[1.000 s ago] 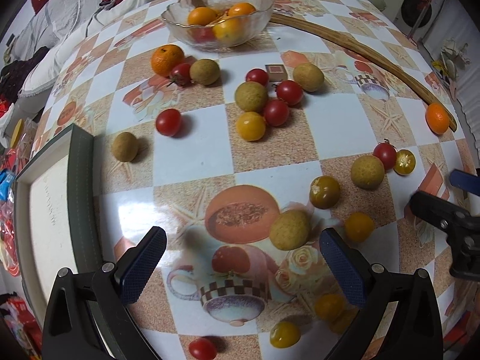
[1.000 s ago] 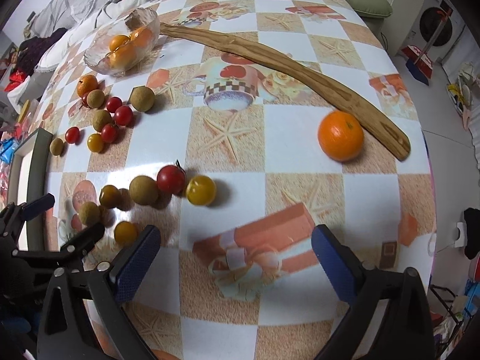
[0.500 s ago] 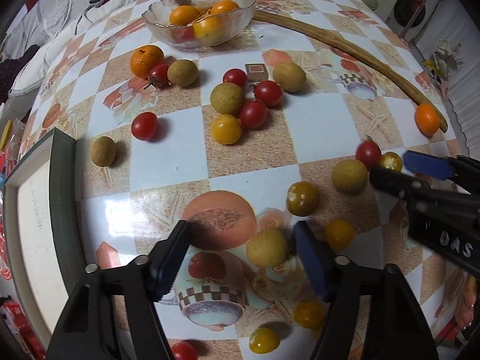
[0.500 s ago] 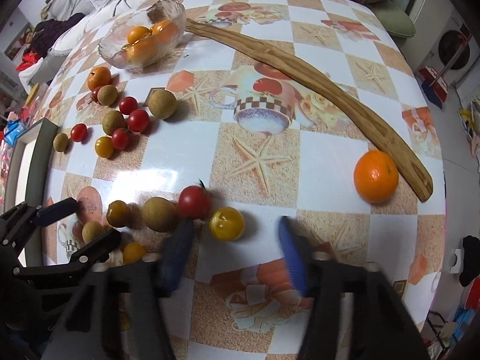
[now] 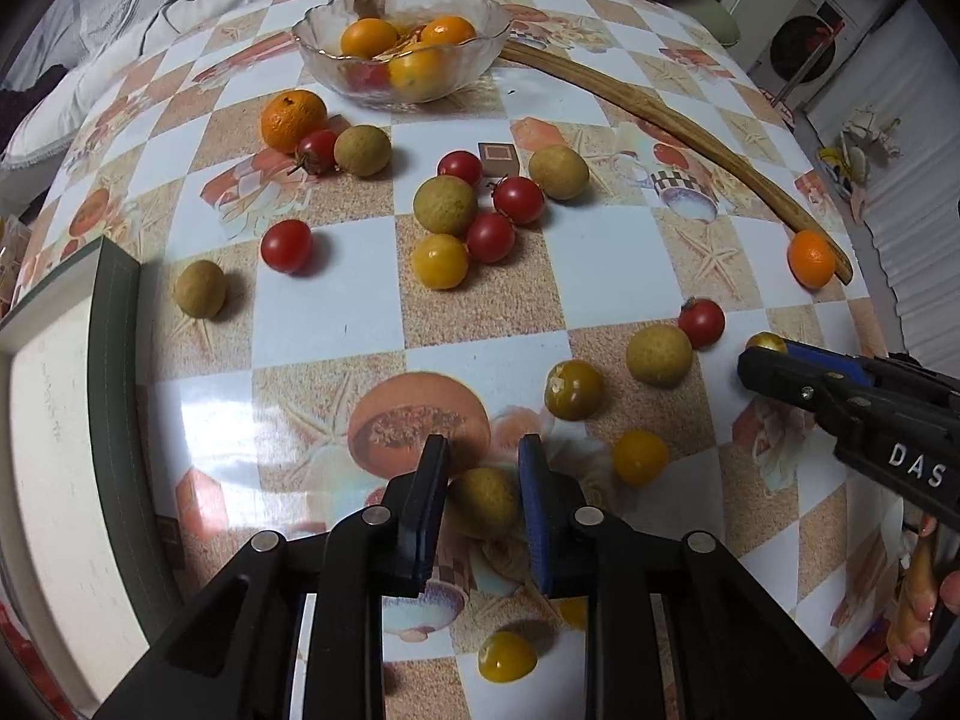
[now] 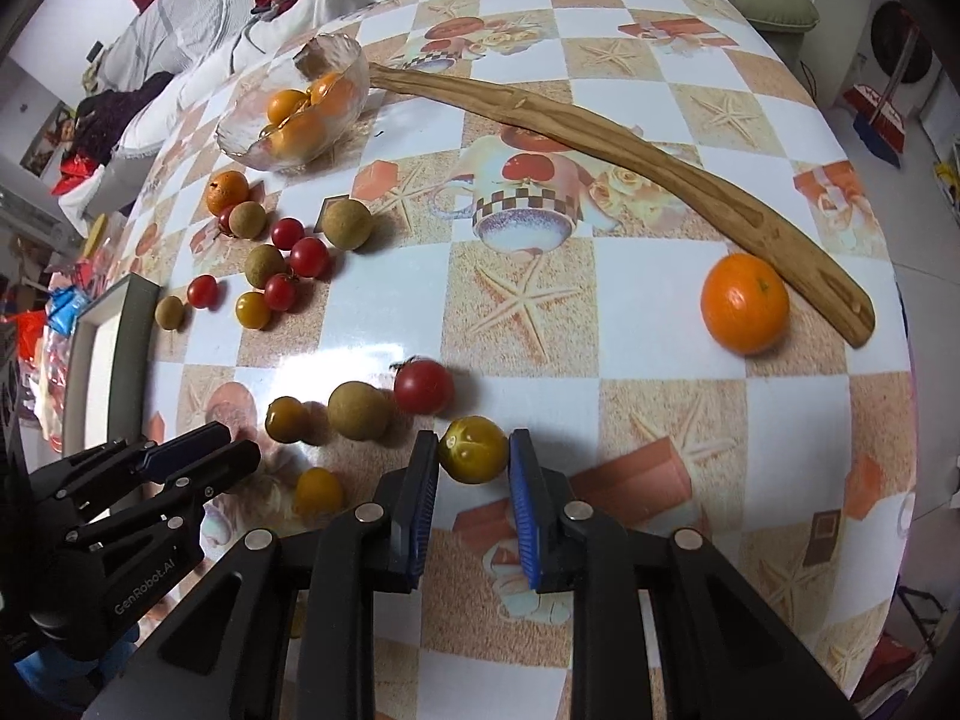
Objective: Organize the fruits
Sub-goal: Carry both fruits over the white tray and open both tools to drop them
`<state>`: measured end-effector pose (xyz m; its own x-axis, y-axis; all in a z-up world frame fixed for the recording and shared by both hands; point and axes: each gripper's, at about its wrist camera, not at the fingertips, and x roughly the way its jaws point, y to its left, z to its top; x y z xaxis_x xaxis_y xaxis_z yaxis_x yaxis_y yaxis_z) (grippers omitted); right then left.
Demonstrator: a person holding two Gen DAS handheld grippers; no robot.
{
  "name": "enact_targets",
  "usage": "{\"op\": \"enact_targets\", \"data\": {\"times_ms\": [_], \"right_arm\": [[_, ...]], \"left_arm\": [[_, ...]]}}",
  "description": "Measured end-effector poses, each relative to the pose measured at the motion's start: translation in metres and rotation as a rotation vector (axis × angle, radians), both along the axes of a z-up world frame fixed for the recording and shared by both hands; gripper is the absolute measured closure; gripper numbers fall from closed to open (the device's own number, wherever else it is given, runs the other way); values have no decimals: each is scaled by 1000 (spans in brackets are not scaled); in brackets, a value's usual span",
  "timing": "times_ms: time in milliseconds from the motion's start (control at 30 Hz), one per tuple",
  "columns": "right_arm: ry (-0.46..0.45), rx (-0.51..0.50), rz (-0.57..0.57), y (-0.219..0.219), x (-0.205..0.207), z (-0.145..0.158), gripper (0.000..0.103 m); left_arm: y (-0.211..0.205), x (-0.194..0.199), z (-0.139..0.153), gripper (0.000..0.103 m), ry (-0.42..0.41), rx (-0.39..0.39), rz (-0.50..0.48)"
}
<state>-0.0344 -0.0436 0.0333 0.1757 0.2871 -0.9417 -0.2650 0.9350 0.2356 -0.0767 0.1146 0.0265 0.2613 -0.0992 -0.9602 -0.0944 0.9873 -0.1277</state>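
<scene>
A tan longan [image 5: 483,501] sits on the tablecloth between the blue pads of my left gripper [image 5: 482,455]; the jaws are closing and both pads touch it. My right gripper [image 6: 473,439] is closing too, its tips pinching a greenish-yellow cherry tomato [image 6: 472,449]. Red tomatoes, yellow tomatoes and longans lie scattered over the table. At the far side a glass bowl [image 5: 312,30] holds oranges and a red tomato. In the left wrist view the right gripper [image 5: 759,357] shows at the right edge.
A long curved wooden strip [image 6: 600,138] crosses the back of the table, with an orange [image 6: 744,303] beside its near end. Another orange [image 5: 294,114] lies near the bowl. A dark-rimmed white tray [image 5: 114,360] borders the left. The table edge drops off on the right.
Both grippers went from wide open to closed. The left came down around the longan, the right around the greenish-yellow tomato. Both tilted further down toward the table.
</scene>
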Motion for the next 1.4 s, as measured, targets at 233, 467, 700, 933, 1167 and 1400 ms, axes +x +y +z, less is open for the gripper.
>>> {"op": "enact_targets", "data": {"times_ms": [233,467,700,933,1167,1400], "right_arm": [[9,13,4,-2,-7,2,77],[17,30,5,-1,-11,1,77],[15,36,0,-2,-15,2,77],[20,36,1,-1,-17,1,77],[17,35,10,5,-22,3,77],[5,33,47,20,-28,11,77]], "left_arm": [[0,-10,-8,77,-3,40,8],[-4,-19,-8,77,-14,83,-17],[2,-39,-9,24,-17,111,14],[8,-49,-13,36,-24,109,21],[-1,-43,-8,75,-42,88,-20],[9,-43,8,75,-64,46,7]]}}
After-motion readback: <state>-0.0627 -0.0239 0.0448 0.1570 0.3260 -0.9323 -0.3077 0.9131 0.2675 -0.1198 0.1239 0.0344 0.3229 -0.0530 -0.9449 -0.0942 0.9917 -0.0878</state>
